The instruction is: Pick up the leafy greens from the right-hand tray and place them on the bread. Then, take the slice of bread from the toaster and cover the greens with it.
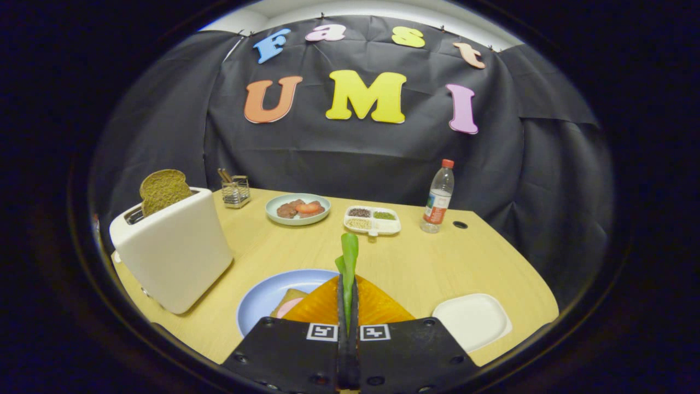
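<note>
Claw (pixel 348 298) fingers pressed together on a leafy green (pixel 349 257), leaf sticking up above the fingertips. Behind the fingers, an orange ribbed piece (pixel 377 306), can't tell what it is.

Landmark = blue plate (pixel 262 301) on the wooden worktop (pixel 426 268), just ahead of the claw and under it. On the plate: bread slice (pixel 285 300) with a pink slice (pixel 288 307) on top, both partly hidden by the orange piece. Held green is above the plate, not yet on the bread.

Left of blue plate: white toaster (pixel 175 251), just beside it, brown bread slice (pixel 163 189) standing up out of the slot. Beyond the plate, far-left: small clear holder (pixel 236 191) with sticks in it. Straight beyond: pale green plate (pixel 298 209) with brown and red food pieces. Beyond and slightly right: white divided dish (pixel 373 220) with grains or spices. Further right at the back: plastic bottle (pixel 438 197), red cap, upright. Right of blue plate, near the claw: white tray (pixel 473 320), bare.
</note>
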The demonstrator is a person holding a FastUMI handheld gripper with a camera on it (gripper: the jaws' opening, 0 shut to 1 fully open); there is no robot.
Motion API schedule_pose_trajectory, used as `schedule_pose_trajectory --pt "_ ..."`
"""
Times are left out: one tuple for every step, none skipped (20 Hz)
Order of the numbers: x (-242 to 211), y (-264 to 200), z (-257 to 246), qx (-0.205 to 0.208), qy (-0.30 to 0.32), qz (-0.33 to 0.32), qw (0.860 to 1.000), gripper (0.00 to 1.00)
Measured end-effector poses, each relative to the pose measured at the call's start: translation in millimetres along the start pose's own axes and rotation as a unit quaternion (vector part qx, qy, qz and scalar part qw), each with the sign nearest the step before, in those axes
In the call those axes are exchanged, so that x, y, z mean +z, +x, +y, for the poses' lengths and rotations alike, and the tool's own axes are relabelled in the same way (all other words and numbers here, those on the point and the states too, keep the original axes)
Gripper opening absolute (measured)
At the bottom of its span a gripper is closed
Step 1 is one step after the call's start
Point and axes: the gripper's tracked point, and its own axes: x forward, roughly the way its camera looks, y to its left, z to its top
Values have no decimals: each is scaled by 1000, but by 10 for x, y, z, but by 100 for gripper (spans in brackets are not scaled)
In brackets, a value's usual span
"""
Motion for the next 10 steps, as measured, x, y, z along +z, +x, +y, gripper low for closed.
schedule_pose_trajectory --pt "-8 17 82 4 5 1 1000 0" --pt "-39 36 155 11 12 2 1000 0" --pt "-46 54 221 16 25 4 1000 0" --pt "-66 63 295 24 38 6 999 1" --pt "-63 78 358 30 49 8 998 2" --pt "-92 85 404 34 58 7 998 8" --pt "-93 89 467 39 64 8 997 13" --pt "-97 117 516 42 68 7 997 15" --pt "-110 140 567 49 72 8 996 19" --pt "-137 153 602 52 76 10 996 23"
